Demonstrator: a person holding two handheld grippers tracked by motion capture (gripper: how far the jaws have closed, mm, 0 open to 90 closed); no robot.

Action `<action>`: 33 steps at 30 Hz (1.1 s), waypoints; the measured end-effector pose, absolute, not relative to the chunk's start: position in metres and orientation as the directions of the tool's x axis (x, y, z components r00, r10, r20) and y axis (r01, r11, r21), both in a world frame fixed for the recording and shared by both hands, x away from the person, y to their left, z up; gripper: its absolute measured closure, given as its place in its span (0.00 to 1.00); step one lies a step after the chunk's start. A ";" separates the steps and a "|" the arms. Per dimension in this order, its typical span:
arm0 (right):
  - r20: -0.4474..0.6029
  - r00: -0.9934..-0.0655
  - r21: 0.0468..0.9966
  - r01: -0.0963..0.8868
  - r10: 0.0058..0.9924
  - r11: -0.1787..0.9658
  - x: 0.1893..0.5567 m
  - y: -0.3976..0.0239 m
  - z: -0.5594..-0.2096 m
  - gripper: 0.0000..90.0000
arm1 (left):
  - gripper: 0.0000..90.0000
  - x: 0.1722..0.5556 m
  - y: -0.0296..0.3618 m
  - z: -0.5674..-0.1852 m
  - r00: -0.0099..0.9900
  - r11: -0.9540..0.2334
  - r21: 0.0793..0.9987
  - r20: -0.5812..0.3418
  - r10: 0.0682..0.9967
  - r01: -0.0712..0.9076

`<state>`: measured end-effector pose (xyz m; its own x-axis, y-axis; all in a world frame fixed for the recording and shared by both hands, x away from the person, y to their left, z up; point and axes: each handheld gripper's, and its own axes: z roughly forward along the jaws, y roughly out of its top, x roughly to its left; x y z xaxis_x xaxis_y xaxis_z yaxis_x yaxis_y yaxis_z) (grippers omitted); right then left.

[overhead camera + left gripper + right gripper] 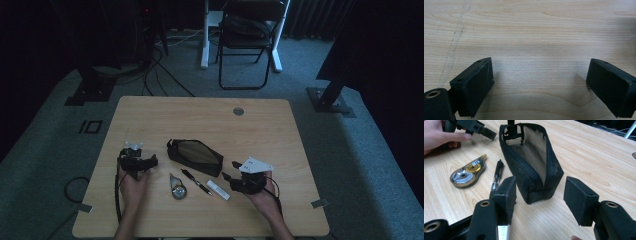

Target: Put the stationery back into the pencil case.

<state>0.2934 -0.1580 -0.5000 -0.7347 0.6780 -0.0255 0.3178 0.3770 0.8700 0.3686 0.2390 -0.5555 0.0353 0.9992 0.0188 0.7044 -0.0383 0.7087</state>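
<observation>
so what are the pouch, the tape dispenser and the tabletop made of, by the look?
Pouch: black woven fabric with sheer mesh side panels, matte; it slumps softly and has a zip along the edge.
Tape dispenser: clear glossy plastic, probably; gears and a reel show through the shell.
Tabletop: light wood-grain surface, smooth and slightly shiny; likely laminate, though solid wood can't be ruled out.

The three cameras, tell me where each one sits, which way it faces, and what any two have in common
High view: above the person's side, facing forward and down on the table; forearms, both hands, left tongs and right tongs show.
Left gripper view: rides the left tongs, facing bare wood; open jaws show.
Right gripper view: rides the right tongs, facing the black pouch; open jaws show.
Shared: high and right gripper views both show pouch, pen, tape dispenser.
</observation>
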 end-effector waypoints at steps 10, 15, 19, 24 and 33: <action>-0.029 -0.747 0.873 0.304 0.664 0.380 0.285 -0.155 -0.502 0.49 | 0.09 0.369 0.239 -0.556 0.035 -0.038 0.709 0.019 0.999 0.705; -0.032 -0.750 0.868 0.307 0.661 0.391 0.281 -0.153 -0.507 0.49 | 0.09 0.367 0.239 -0.555 0.033 -0.036 0.708 0.018 0.999 0.706; -0.038 -0.755 0.863 0.305 0.655 0.402 0.277 -0.154 -0.512 0.49 | 0.09 0.367 0.239 -0.555 0.033 -0.036 0.708 0.018 0.999 0.706; -0.033 -0.752 0.860 0.314 0.658 0.402 0.275 -0.156 -0.517 0.49 | 0.09 0.367 0.239 -0.555 0.033 -0.036 0.708 0.018 0.999 0.705; -0.029 -0.755 0.851 0.325 0.655 0.412 0.275 -0.152 -0.524 0.50 | 0.09 0.367 0.239 -0.555 0.033 -0.036 0.708 0.018 0.999 0.705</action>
<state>0.2750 -0.1521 -0.5242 -0.7549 0.6553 -0.0288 0.3249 0.4117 0.8514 0.3671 0.2385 -0.5555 0.0332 0.9993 0.0181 0.7052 -0.0363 0.7081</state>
